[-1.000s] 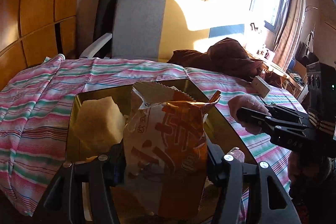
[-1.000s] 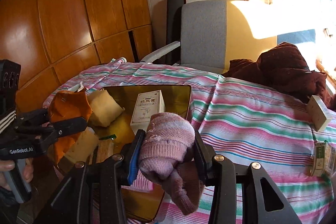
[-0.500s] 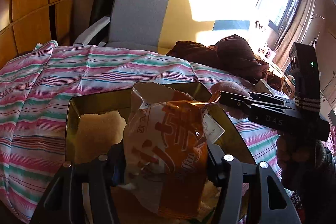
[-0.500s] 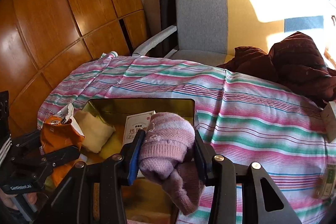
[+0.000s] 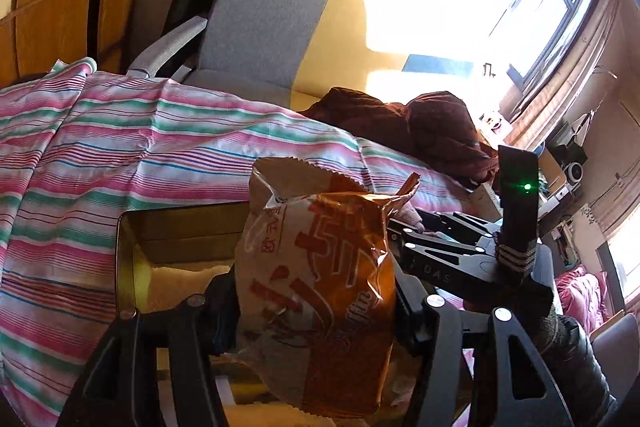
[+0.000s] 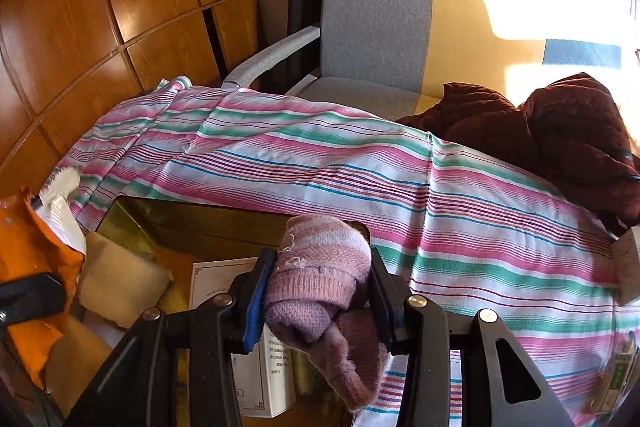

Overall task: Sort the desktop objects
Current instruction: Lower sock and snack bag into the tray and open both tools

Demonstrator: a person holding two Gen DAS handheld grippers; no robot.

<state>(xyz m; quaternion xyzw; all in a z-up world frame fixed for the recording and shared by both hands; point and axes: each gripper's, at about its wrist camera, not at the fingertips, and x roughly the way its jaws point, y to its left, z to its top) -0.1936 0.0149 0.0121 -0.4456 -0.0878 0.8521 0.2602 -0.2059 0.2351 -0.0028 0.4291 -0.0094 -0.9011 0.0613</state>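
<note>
Snack bag (image 5: 320, 291) between left fingers (image 5: 404, 303)

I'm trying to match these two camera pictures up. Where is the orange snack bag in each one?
Left wrist view: the orange snack bag fills the lower middle, clamped in the left gripper.
Right wrist view: the same bag sits at the far left edge, partly cut off.
Shared landmark: the golden tin box on the striped cloth.

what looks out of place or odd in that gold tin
A mixed lot: the gold tin holds a white box and tan pillow-like packs, while a pink sock and an already torn-open orange snack bag hang over it.
</note>
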